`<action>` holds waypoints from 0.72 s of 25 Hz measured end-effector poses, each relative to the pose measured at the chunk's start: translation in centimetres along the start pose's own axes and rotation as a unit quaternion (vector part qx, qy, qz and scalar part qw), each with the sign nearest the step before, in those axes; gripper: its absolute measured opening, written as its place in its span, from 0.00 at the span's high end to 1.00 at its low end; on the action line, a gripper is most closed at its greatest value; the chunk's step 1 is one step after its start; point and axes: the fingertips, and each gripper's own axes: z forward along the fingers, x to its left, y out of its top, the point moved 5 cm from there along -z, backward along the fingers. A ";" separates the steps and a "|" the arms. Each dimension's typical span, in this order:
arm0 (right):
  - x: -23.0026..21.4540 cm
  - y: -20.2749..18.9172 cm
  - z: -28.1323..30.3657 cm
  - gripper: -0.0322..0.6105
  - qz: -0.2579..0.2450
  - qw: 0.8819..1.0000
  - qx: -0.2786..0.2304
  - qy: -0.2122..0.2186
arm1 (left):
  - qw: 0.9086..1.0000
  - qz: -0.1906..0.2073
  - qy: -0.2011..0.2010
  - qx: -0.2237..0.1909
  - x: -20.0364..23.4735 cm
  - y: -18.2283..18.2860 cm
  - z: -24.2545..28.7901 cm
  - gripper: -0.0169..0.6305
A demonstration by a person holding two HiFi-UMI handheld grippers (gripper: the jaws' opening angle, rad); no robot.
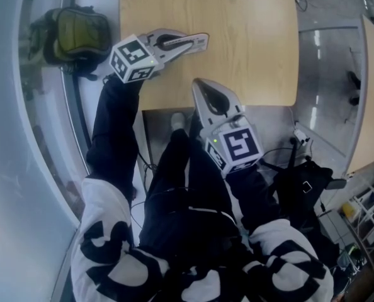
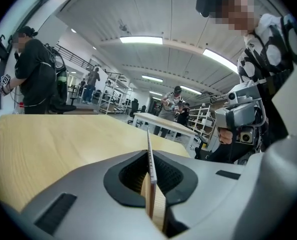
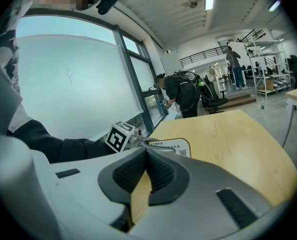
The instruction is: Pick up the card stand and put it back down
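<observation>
The card stand (image 1: 188,42) is a thin white card with a brown rim, and it lies flat just above the light wooden table (image 1: 237,17). My left gripper (image 1: 196,41) reaches in from the left and is shut on it. In the left gripper view the card stand (image 2: 149,154) shows edge-on, pinched between the two dark pads. My right gripper (image 1: 198,83) hovers at the table's near edge, shut with nothing in it. The right gripper view shows its own jaws (image 3: 146,156) closed, with the card stand (image 3: 172,146) and the left gripper's marker cube (image 3: 119,136) ahead on the left.
An olive backpack (image 1: 80,33) sits by the window at the table's left. A black bag (image 1: 303,190) lies on the floor at the right, and another table (image 1: 373,87) stands beyond it. A person (image 2: 33,74) stands at the table's far end.
</observation>
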 end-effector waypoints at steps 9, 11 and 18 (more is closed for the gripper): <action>1.3 2.4 -0.8 0.94 -0.005 1.000 -0.020 0.006 | 0.998 -0.012 -0.067 -0.006 -1.9 3.6 -0.7 0.95; 1.9 3.5 -1.3 0.94 -0.010 0.999 -0.029 0.009 | 0.997 -0.001 -0.071 -0.007 -2.5 5.5 -1.3 0.95; 4.0 8.4 -3.0 0.94 -0.030 0.997 -0.066 0.011 | 0.995 0.038 -0.092 -0.029 -5.5 13.2 -4.2 0.95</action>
